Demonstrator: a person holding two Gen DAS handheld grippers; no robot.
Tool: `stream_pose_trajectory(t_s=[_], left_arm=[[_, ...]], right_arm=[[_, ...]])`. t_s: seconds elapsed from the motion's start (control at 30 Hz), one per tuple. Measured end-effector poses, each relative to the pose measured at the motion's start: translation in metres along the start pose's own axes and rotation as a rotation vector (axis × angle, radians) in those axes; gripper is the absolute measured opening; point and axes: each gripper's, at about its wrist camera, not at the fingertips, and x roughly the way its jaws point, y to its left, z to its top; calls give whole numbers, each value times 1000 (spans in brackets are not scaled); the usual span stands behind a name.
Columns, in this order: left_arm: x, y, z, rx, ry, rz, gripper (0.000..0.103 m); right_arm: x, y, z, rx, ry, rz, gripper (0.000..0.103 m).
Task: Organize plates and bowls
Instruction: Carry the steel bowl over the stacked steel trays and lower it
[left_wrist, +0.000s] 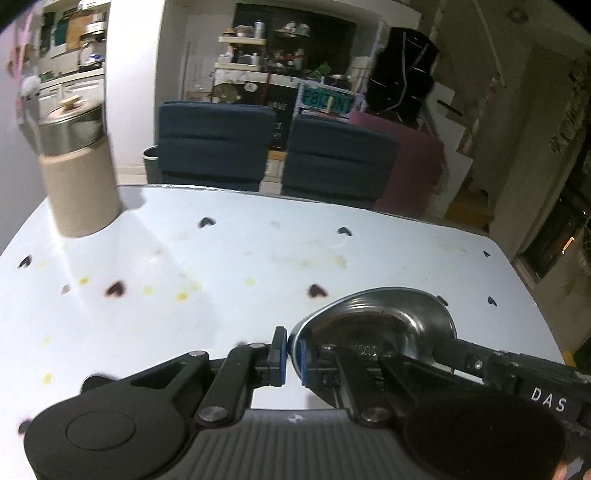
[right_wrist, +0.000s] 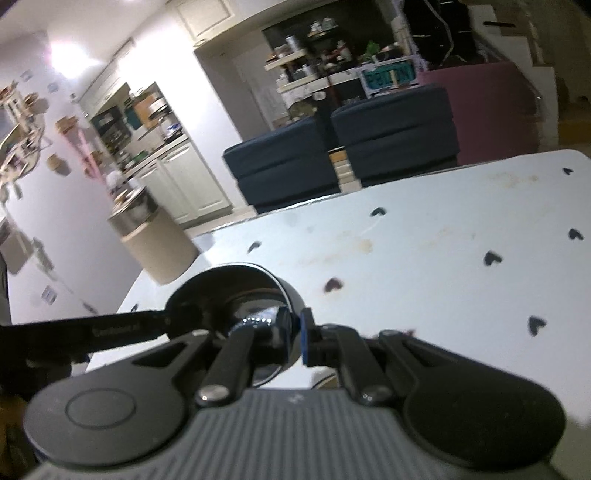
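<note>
While the left gripper (left_wrist: 291, 356) and right gripper (right_wrist: 295, 339) each pinch opposite rims of the steel bowl (left_wrist: 384, 321) above the table (left_wrist: 221, 258), both should travel level together, so neither clamped rim slips.

Dim indoor light; a bright glare patch blooms on the wall (right_wrist: 70, 55). Fisheye bends the edges, corners go black, and motion blur softens the canister (left_wrist: 77, 166).
</note>
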Motion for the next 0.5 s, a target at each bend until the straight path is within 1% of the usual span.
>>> stream_pose_trajectory(t_s=[0.13, 0.33, 0.5], left_arm=[[-13, 22, -15, -40, -19, 15, 7], [-30, 52, -33, -91, -12, 56, 7], [-37, 72, -45, -109, 0, 102, 8]], right_arm=[[-5, 18, -11, -47, 18, 26, 7], [5, 38, -14, -139, 47, 64, 7], [16, 53, -18, -178, 73, 95, 7]])
